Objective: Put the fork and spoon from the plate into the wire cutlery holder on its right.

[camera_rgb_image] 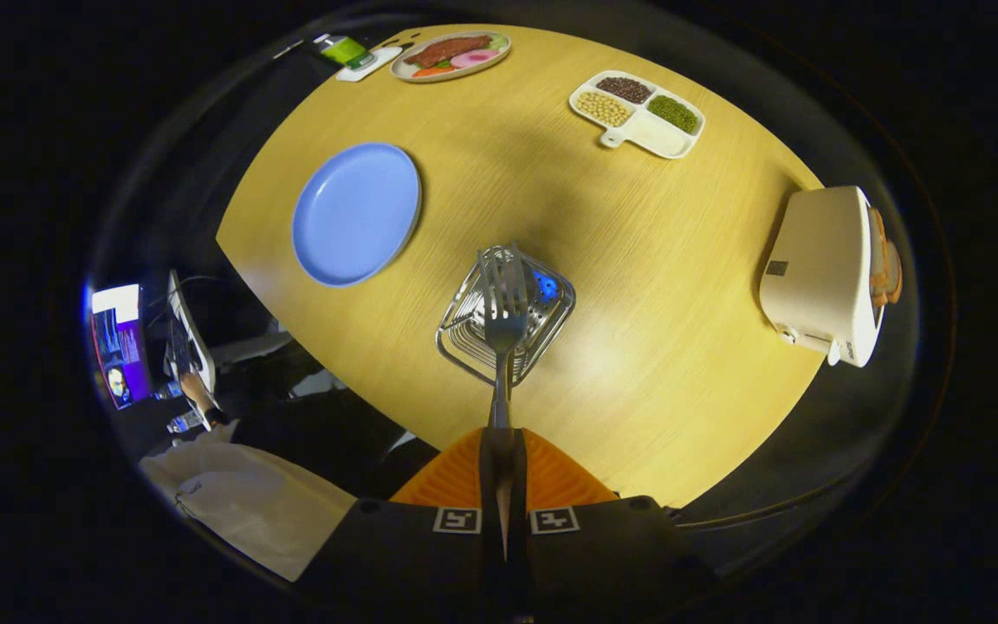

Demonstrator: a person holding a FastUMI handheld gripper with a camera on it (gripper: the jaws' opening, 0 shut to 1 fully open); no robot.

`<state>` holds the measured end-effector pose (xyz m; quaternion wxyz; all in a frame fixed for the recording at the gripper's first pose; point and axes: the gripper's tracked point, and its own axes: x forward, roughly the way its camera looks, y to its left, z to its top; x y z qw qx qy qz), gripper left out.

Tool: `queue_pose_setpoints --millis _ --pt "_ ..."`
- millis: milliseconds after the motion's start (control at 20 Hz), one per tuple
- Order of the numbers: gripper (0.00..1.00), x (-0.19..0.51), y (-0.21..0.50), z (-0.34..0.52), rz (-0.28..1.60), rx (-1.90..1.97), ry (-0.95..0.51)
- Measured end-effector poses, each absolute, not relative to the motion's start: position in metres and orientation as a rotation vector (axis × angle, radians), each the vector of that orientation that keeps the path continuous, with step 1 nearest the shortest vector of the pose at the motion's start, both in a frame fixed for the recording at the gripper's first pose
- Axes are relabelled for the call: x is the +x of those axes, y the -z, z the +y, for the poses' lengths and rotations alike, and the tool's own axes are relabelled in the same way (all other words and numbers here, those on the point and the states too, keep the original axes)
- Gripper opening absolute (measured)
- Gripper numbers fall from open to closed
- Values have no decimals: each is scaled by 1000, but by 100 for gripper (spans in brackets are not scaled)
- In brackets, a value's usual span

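Note:
My gripper (499, 446) is shut on the handle of a metal fork (503, 303), which sticks straight out ahead of the fingers with its tines forward. The tines hang over the wire cutlery holder (464, 334), a square metal basket standing on the wooden table right beneath the fork. Something blue (545, 284) shows inside the holder, beside the tines; I cannot tell what it is. The blue plate (357, 213) lies bare on the table, to the left of the holder and a little farther off.
A white toaster (819, 273) with bread in it stands to the right. Beyond the holder are a white divided tray of beans (638, 113) and a plate of food (451, 55). The table's near edge runs just below the holder; a person's hand (196, 392) is off to the left.

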<state>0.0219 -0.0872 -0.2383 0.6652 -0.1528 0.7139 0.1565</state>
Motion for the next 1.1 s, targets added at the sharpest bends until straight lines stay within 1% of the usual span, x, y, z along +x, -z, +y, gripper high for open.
queue_pose_setpoints --millis 350,600,750,850,900,950,1000,1050,1100 --pt "6 25 251 -88 1774 -348 -362" --pt "6 25 253 -89 1822 -374 -369" --pt "8 29 255 -88 1828 -368 -360" --pt "13 35 256 -89 1814 -362 -351" --pt "16 35 254 -89 1802 -356 -355" --pt "34 38 251 -87 1779 -348 -359" --pt "38 40 248 -85 1750 -332 -364" --pt "58 42 244 -82 1723 -319 -373" --pt "70 42 240 -79 1695 -296 -380"
